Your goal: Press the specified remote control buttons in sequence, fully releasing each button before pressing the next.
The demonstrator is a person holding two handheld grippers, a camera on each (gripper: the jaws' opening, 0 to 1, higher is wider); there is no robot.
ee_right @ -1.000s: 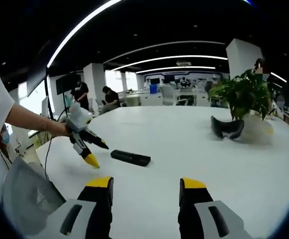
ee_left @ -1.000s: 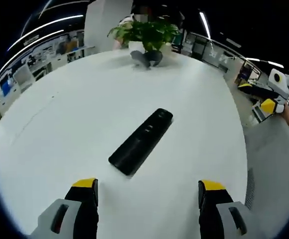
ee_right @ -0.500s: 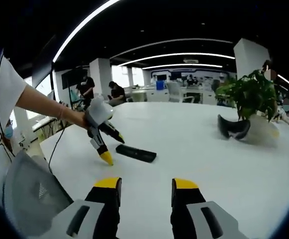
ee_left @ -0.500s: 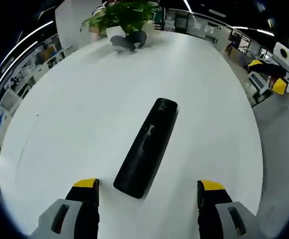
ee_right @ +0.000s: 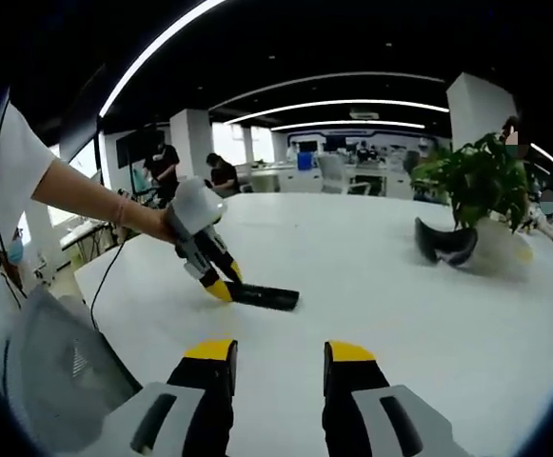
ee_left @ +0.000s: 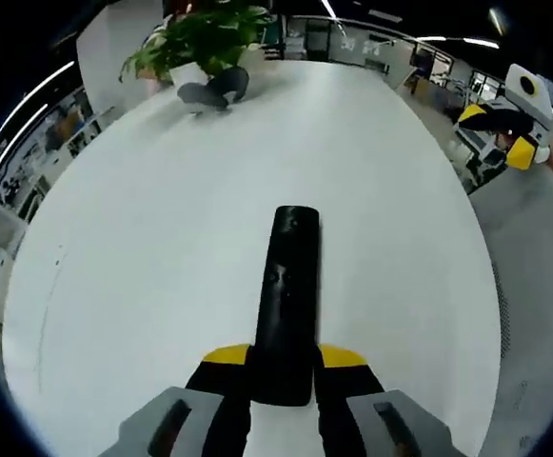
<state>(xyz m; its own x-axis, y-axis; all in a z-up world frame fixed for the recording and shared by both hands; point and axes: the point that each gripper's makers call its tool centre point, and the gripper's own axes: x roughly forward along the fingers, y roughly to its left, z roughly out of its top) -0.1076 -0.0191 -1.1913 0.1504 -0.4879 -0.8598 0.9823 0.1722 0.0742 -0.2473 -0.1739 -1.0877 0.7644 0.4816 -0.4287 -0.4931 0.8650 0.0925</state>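
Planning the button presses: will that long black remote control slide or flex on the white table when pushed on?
The long black remote control looks rigid, so flexing seems unlikely. It lies flat on the smooth white table, so it could slide, though the left gripper clamps its near end.

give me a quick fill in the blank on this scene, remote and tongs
1. The left tongs are closed on the near end of the ____, which lies on the table.
2. The right tongs are open and hold ____.
3. Beside the dark object at the far side of the table stands a potted ____.

Missing words: remote; nothing; plant
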